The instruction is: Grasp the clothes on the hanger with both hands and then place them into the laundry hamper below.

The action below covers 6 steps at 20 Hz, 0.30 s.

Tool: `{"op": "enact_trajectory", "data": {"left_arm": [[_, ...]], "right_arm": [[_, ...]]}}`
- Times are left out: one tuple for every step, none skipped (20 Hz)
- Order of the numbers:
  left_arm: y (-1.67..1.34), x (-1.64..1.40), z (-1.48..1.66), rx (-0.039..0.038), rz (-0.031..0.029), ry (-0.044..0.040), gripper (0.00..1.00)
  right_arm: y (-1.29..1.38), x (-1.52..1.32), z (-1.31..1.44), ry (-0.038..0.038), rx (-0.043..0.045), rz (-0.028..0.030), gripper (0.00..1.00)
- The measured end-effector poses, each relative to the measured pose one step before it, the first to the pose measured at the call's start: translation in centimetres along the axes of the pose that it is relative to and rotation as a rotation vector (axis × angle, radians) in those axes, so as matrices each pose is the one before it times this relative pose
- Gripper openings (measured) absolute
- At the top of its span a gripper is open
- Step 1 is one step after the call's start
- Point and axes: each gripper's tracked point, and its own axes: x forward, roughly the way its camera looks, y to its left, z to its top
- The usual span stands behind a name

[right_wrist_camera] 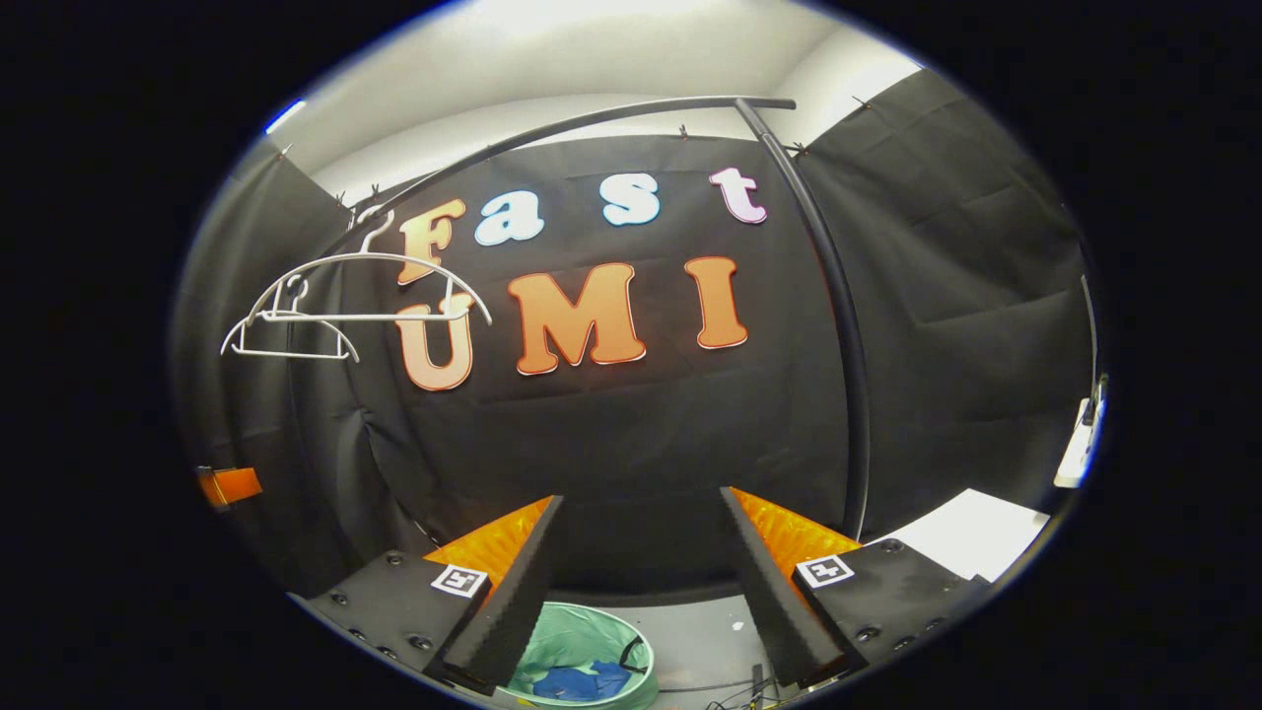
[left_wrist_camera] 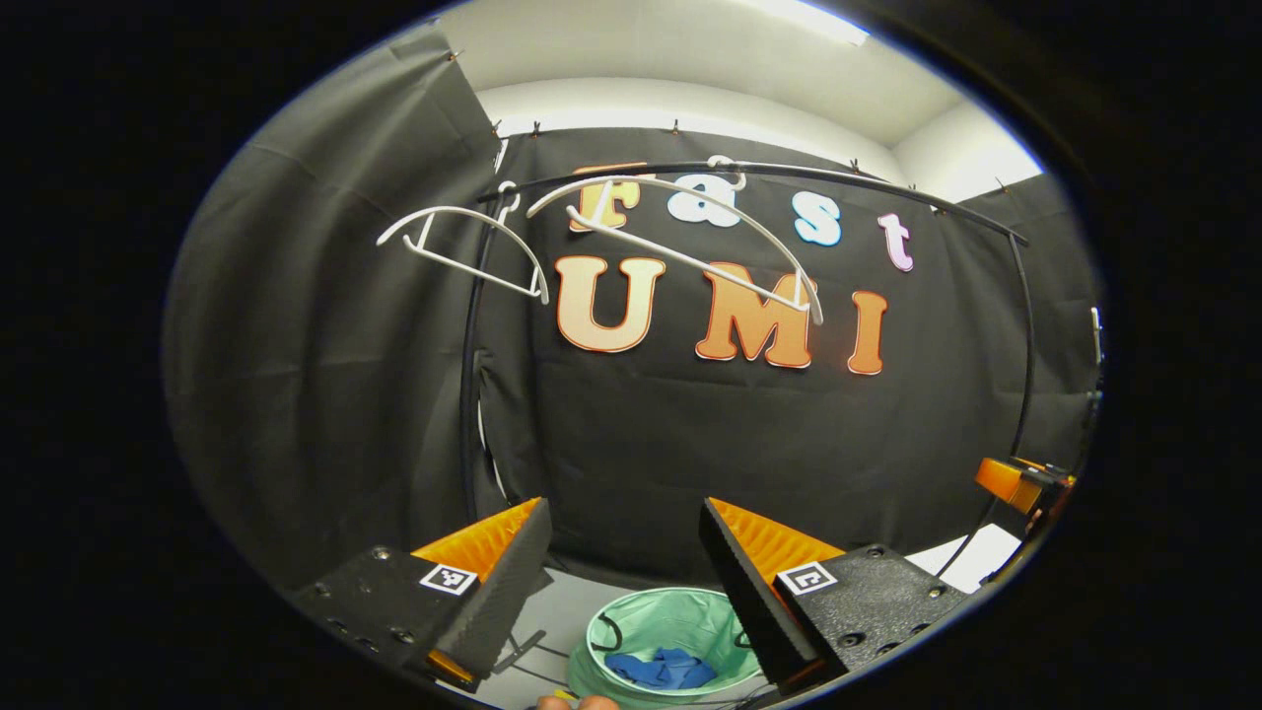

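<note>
Left gripper view: the left gripper (left_wrist_camera: 623,572) stands with its two fingers spread wide apart and nothing between them, raised above the laundry hamper (left_wrist_camera: 670,646), a pale green round basket on the light floor (left_wrist_camera: 567,611). The clothes (left_wrist_camera: 663,669), a crumpled blue garment, lie inside the hamper at its bottom. Two bare white hangers (left_wrist_camera: 680,247) hang from the black rail (left_wrist_camera: 789,177) of the clothes rack, the nearer one tilted, the farther one (left_wrist_camera: 463,247) toward the rack's left post. At the right edge, part of the other gripper (left_wrist_camera: 1016,481) shows, too little to judge its fingers there. Right gripper view: the right gripper (right_wrist_camera: 641,582) likewise has its fingers wide apart and empty, held above the floor beside the hamper (right_wrist_camera: 582,656), which appears at lower left of the fingers with the blue clothes (right_wrist_camera: 577,682) inside it. The two hangers (right_wrist_camera: 365,296) hang close together at the left end of the rail (right_wrist_camera: 592,123), whose right post (right_wrist_camera: 848,345) runs down to the floor.
</note>
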Motion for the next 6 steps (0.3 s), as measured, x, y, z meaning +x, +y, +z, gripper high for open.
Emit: {"op": "enact_trajectory", "data": {"left_arm": [[-0.006, 0.013, 0.147, -0.00140, -0.00017, -0.00639, 0.95], [-0.111, -0.174, 0.129, -0.00578, -0.00294, -0.00648, 0.95], [-0.056, -0.027, 0.065, -0.00746, -0.00407, -0.00450, 0.94], [-0.056, -0.058, -0.053, -0.00856, -0.00373, -0.00486, 0.94], [0.040, 0.093, -0.098, -0.00568, -0.00232, 0.00300, 0.96], [0.137, -0.008, -0.155, -0.00168, 0.00098, 0.00616, 0.94]], "right_arm": [[0.097, 0.014, -0.292, 0.00577, -0.00607, -0.00146, 0.94], [0.085, 0.036, -0.186, 0.00456, -0.00532, -0.00034, 0.98], [0.121, -0.028, 0.012, 0.00235, -0.00135, 0.00099, 0.90], [0.157, 0.060, -0.027, 0.00107, 0.00334, 0.00397, 0.90], [0.234, -0.041, -0.002, 0.00092, 0.00385, 0.00292, 0.90], [0.190, 0.059, -0.017, 0.00112, 0.00223, 0.00113, 0.90]]}}
